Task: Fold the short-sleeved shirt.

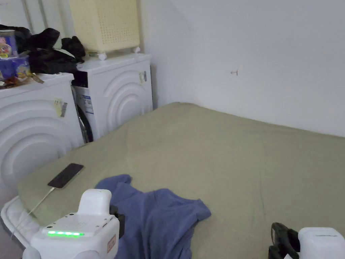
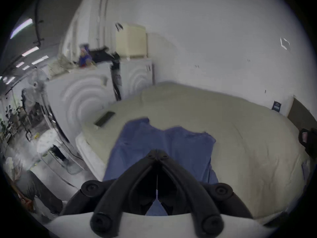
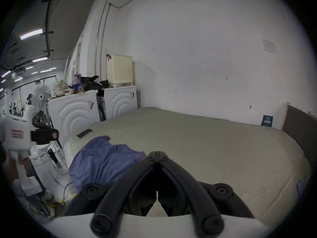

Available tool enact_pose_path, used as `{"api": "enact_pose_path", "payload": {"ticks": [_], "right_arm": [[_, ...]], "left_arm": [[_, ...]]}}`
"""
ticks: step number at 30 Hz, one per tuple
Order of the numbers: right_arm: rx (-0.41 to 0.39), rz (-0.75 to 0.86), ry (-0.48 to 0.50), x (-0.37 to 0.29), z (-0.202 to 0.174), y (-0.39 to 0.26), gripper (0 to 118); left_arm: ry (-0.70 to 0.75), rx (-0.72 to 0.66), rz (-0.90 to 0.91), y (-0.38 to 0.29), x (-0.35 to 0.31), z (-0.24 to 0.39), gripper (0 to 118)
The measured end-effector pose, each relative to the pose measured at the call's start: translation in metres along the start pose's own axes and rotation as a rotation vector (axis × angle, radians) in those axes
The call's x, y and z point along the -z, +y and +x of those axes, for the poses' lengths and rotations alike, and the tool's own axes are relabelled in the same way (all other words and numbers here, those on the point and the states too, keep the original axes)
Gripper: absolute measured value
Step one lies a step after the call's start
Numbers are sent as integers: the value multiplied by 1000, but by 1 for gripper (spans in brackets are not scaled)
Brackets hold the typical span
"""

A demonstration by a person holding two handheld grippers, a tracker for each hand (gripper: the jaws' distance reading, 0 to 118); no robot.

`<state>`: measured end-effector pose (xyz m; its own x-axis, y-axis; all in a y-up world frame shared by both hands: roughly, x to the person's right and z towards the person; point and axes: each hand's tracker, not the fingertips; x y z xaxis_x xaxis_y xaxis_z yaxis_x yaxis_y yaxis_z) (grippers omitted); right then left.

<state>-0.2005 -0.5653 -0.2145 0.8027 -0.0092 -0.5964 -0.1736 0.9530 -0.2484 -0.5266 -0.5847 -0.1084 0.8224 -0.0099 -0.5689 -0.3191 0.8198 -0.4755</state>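
Note:
A blue short-sleeved shirt (image 1: 158, 219) lies crumpled near the front left corner of the olive-green bed (image 1: 236, 162). In the left gripper view my left gripper (image 2: 157, 153) is shut with nothing between its jaws, and it hovers over the shirt (image 2: 154, 145). In the head view the left gripper (image 1: 118, 219) sits at the shirt's left edge. My right gripper (image 3: 157, 154) is shut and empty, held over bare sheet just right of the shirt (image 3: 106, 161). The head view shows the right gripper (image 1: 281, 239) at the bottom right, apart from the cloth.
A black phone (image 1: 65, 175) on a white cable lies at the bed's left edge. Two white washing machines (image 1: 33, 135) stand left of the bed, with a cream basket (image 1: 104, 23) and dark clothes on top. A dark headboard (image 3: 301, 135) closes off the right end.

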Motion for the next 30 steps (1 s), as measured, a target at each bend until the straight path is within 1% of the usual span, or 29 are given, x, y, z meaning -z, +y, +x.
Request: {"api": "enact_pose_path", "payload": {"ticks": [3,4,5,6,7,8,9,14,15,17,19,20,21,22,23,24,25,27,29,30], "right_arm": [[-30,-62,-14,11,8,-16,0],[-32,-76,-20,15,11,-22,0],[-35,-95,-22,18,13,-27,0],[-33,-106,-24,21,16,-31,0],[-30,-118,-30,24,19,-36,0],[-26,-127,-33,26,21,-39,0],[-20,-137,-36,27,23,-42,0],[5,-169,-42,26,29,-54,0],[11,-175,-41,25,30,-57,0],[20,-191,-39,20,31,-61,0],[18,-199,-40,12,32,-65,0],[18,-204,-45,8,33,-67,0],[20,-208,-46,3,35,-68,0],[24,-210,-51,-2,37,-69,0],[30,-212,-58,-8,40,-70,0],[39,-211,-63,-15,43,-70,0],[49,-206,-73,-21,47,-70,0],[62,-197,-88,-35,55,-70,0],[73,-176,-124,-50,66,-69,0],[83,-169,-141,-59,72,-68,0]], "left_arm": [[-54,-24,-138,-7,56,10,1],[-72,-34,-175,-8,72,13,3],[-83,-29,-201,-9,84,15,9],[-88,-22,-219,-9,96,18,39],[-96,-8,-238,-8,106,20,78],[-89,-5,-260,-8,114,22,108],[-105,-26,-281,-7,122,25,115],[-99,8,-373,-14,151,33,115],[-82,1,-385,-17,157,35,115],[-93,-12,-435,-23,169,36,114],[-77,-20,-503,-33,181,38,108],[-72,-15,-492,-37,184,39,103],[-45,35,-455,-38,182,39,100],[-56,31,-449,-36,177,42,86],[-55,35,-428,-33,172,43,52],[-36,46,-381,-28,166,45,2],[23,50,-365,-25,160,45,2],[-19,76,-383,-18,149,45,2],[-27,122,-358,-8,134,48,2],[-38,121,-335,-2,123,51,2]]}}
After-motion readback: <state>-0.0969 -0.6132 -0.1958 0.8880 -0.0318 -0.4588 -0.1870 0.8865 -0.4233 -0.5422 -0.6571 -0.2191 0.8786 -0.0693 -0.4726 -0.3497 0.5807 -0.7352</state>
